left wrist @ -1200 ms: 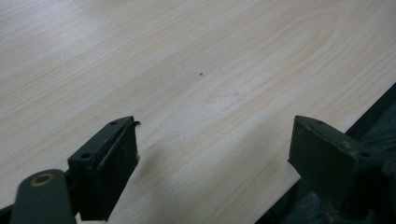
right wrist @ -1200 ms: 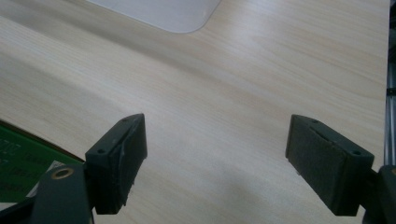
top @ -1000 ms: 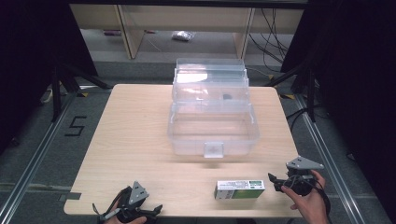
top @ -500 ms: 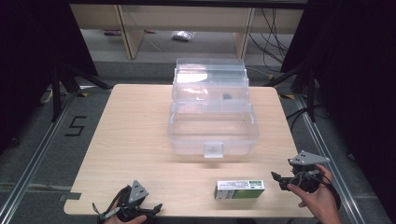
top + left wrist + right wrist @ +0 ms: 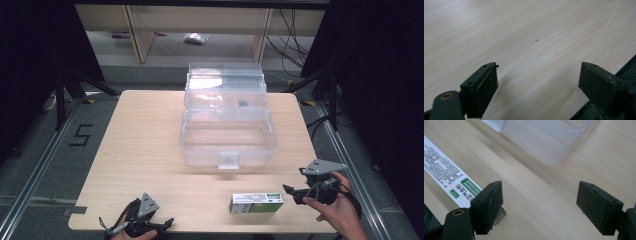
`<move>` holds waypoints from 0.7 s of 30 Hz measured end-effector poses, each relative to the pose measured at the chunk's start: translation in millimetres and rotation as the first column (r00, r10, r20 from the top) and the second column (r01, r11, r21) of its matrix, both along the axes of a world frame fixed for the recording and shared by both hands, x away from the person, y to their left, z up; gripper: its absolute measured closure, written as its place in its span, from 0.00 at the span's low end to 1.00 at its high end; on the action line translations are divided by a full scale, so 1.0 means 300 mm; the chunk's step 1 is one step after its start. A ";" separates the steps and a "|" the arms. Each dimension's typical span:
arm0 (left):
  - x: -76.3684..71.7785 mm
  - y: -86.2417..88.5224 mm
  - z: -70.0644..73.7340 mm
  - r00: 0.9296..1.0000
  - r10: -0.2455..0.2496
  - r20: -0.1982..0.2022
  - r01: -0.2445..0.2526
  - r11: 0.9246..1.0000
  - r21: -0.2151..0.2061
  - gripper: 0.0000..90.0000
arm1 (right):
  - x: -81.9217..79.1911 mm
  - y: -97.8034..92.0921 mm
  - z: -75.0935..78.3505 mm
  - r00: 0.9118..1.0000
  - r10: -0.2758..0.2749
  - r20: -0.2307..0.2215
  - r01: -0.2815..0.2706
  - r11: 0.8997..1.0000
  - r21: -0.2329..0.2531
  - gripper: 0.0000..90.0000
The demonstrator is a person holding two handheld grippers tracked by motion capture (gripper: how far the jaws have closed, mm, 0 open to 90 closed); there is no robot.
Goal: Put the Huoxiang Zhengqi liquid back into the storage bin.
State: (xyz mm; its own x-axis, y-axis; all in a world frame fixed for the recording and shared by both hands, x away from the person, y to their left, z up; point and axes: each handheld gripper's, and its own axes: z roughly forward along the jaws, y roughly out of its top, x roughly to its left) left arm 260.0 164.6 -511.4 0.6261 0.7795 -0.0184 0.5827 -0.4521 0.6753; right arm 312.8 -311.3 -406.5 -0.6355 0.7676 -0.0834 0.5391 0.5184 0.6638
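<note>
approach step, judged: right claw [image 5: 290, 190] spread empty just beside the green-and-white carton [image 5: 256, 202] lying at the counter [image 5: 145, 135] front edge before the clear storage box [image 5: 227, 137], left claw [image 5: 162, 223] spread idle; next, straddle carton and clench.

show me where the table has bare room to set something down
The widest bare patch is the table left of the clear box, reaching the left gripper. It is crowded front right, around the carton and right gripper.
</note>
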 end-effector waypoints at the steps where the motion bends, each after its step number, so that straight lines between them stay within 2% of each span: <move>1: 0.000 0.000 0.000 1.000 -0.005 0.004 0.005 1.000 0.002 0.17 | 0.005 0.009 0.005 1.000 0.016 0.008 -0.016 1.000 -0.003 0.25; 2: 0.000 -0.001 -0.001 1.000 -0.003 0.004 0.003 1.000 0.001 0.17 | 0.010 0.026 0.010 1.000 0.021 0.007 -0.021 1.000 0.013 0.25; 5: 0.000 -0.001 0.000 1.000 -0.002 0.006 0.002 1.000 0.001 0.17 | 0.018 0.042 0.019 0.999 0.048 0.016 -0.048 0.999 0.011 0.25; 6: 0.000 0.000 0.002 1.000 -0.001 0.007 0.001 1.000 0.001 0.17 | 0.020 0.065 0.025 0.998 0.062 0.003 -0.062 0.998 0.024 0.25; 9: 0.001 0.000 -0.002 1.000 0.011 0.012 -0.011 1.000 0.001 0.17 | 0.023 0.083 0.036 0.996 0.093 0.001 -0.093 0.996 0.014 0.25; 10: 0.001 0.003 0.002 1.000 -0.004 0.008 0.003 1.000 0.004 0.17 | 0.024 0.101 0.049 0.993 0.120 -0.003 -0.120 0.993 0.013 0.25; 11: 0.001 0.003 0.002 1.000 -0.004 0.008 0.003 1.000 0.004 0.17 | 0.024 0.101 0.049 0.993 0.120 -0.003 -0.120 0.993 0.013 0.25; 15: 0.000 0.001 0.000 1.000 0.003 0.013 -0.003 1.000 0.009 0.17 | 0.026 0.137 0.067 0.983 0.182 0.021 -0.182 0.983 0.007 0.24; 16: -0.001 0.003 0.004 1.000 -0.010 0.007 0.010 1.000 0.002 0.17 | 0.025 0.153 0.080 0.976 0.217 -0.006 -0.217 0.976 0.001 0.24; 17: 0.000 0.003 0.003 1.000 -0.007 0.009 0.007 1.000 0.001 0.17 | 0.025 0.153 0.080 0.976 0.217 -0.006 -0.217 0.976 0.001 0.24; 18: -0.002 0.001 0.002 1.000 0.001 0.003 -0.001 1.000 -0.009 0.17 | 0.025 0.171 0.083 0.967 0.256 -0.008 -0.256 0.967 -0.004 0.24; 19: -0.002 0.001 0.002 1.000 0.001 0.003 -0.001 1.000 -0.009 0.17 | 0.025 0.171 0.083 0.967 0.256 -0.008 -0.256 0.967 -0.004 0.24; 20: -0.001 0.002 0.002 1.000 0.002 0.000 -0.002 1.000 -0.002 0.17 | 0.025 0.188 0.084 0.962 0.273 -0.010 -0.273 0.961 -0.033 0.24; 21: -0.001 0.001 0.000 1.000 0.006 0.007 -0.006 1.000 0.001 0.17 | 0.025 0.188 0.084 0.962 0.273 -0.010 -0.273 0.961 -0.033 0.24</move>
State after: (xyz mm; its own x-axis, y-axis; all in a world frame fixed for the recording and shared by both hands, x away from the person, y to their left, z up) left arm 259.8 164.7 -511.5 0.6218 0.7830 -0.0137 0.5806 -0.4492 0.6790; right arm 320.3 -255.1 -381.4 -0.8209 0.5619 -0.1024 0.3775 0.6683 0.6410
